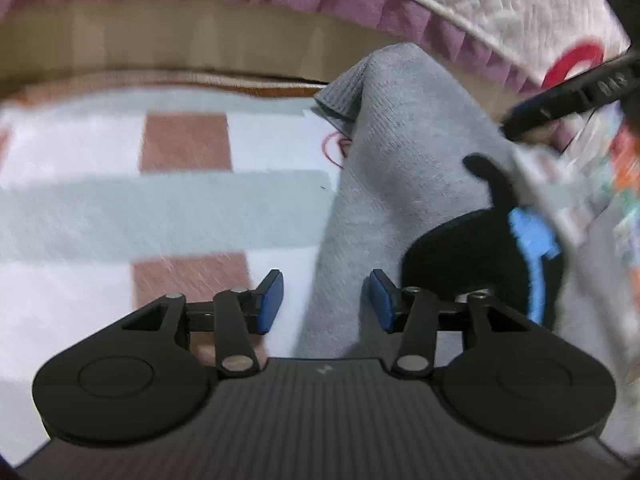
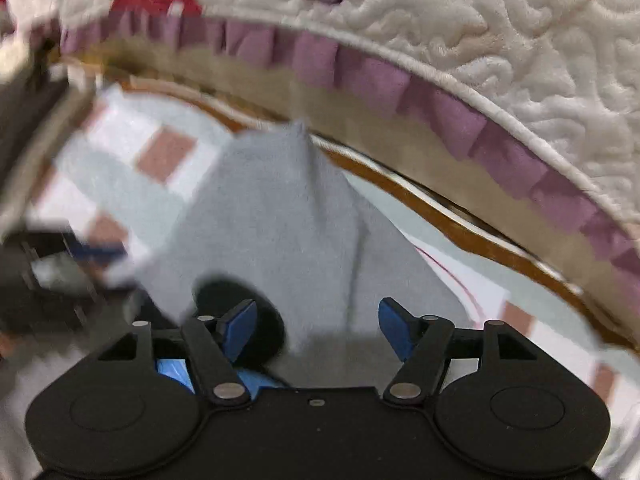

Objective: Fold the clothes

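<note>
Grey knit garment (image 1: 400, 184), one piece with a black-and-blue print, lies bunched on the checked blanket (image 1: 160, 200), toward 1 o'clock of the left hand-held gripper (image 1: 326, 300). Both hand-held grippers, left and right (image 2: 318, 330), gape wide, holding nothing.
</note>
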Tool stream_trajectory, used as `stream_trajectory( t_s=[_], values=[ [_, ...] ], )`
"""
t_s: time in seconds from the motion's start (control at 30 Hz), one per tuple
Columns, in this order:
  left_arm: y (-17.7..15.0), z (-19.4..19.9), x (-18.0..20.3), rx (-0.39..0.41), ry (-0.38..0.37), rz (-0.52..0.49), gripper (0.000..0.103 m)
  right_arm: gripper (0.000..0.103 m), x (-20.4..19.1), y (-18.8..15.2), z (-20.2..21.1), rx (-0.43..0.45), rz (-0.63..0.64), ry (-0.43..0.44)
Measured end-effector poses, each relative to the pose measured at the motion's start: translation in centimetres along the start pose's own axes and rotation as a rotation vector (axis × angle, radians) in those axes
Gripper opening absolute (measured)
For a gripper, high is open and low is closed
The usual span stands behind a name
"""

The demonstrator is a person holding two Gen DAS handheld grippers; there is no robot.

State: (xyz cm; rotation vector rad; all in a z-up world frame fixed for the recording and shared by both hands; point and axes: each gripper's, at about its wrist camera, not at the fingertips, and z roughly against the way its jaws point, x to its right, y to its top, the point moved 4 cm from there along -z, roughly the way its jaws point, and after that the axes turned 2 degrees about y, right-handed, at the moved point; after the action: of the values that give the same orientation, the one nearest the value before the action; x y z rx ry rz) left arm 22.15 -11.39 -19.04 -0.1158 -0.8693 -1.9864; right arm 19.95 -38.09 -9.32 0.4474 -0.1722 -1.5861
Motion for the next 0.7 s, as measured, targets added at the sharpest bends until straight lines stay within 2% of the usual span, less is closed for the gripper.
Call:
stream_trajectory(
  t_s=[0.07,0.13,0.2,0.3,0.33,0.37,0.4,0.43,0.47,0.5,0.53,0.63,0.7],
  values=[
    [0.1,-0.2,-1.0,0.018,-0.061,0.104,0.058,0.073,-0.1,1.5,-0.6,0.023,-0.012,0.014],
    [0.2,-0.4,-1.4,0.033,-0.094,0.171,0.059,0.080,-1.3,4.1,-1.7,0.046,0.006,0.016],
    [0.2,-0.6,-1.4,0.041,-0.101,0.191,0.060,0.082,-2.4,6.7,-3.3,0.059,0.017,0.002],
    [0.2,-0.8,-0.6,0.032,-0.093,0.167,0.060,0.088,-3.0,8.3,-7.3,0.013,0.056,-0.107],
    [0.1,-0.8,-0.3,0.016,-0.103,0.153,0.057,0.088,-2.8,7.7,-8.8,-0.021,0.075,-0.182],
    [0.0,-0.8,0.0,-0.001,-0.116,0.147,0.036,0.088,-2.6,6.9,-10.1,-0.057,0.094,-0.263],
    [-0.1,-0.8,0.1,-0.019,-0.131,0.158,0.023,0.087,-2.3,6.2,-11.5,-0.094,0.114,-0.344],
    [-0.3,-0.6,0.3,-0.022,-0.139,0.169,0.019,0.073,-1.9,5.0,-11.6,-0.088,0.116,-0.338],
    [-0.6,-0.3,0.4,-0.011,-0.140,0.170,0.019,0.057,-1.6,4.2,-10.7,-0.037,0.099,-0.274],
    [-0.8,0.0,0.6,0.001,-0.140,0.171,0.019,0.027,-1.5,3.2,-8.9,0.026,0.092,-0.265],
    [-1.1,0.4,0.9,0.011,-0.145,0.169,0.019,0.018,-1.4,2.1,-6.9,0.090,0.086,-0.263],
    [-1.8,2.2,2.2,0.037,-0.222,0.180,0.019,0.012,-1.1,-1.1,-0.9,0.280,0.067,-0.258],
    [-2.4,3.6,3.6,0.038,-0.295,0.181,0.019,0.012,-0.9,-4.8,3.2,0.389,0.009,-0.320]
  ],
)
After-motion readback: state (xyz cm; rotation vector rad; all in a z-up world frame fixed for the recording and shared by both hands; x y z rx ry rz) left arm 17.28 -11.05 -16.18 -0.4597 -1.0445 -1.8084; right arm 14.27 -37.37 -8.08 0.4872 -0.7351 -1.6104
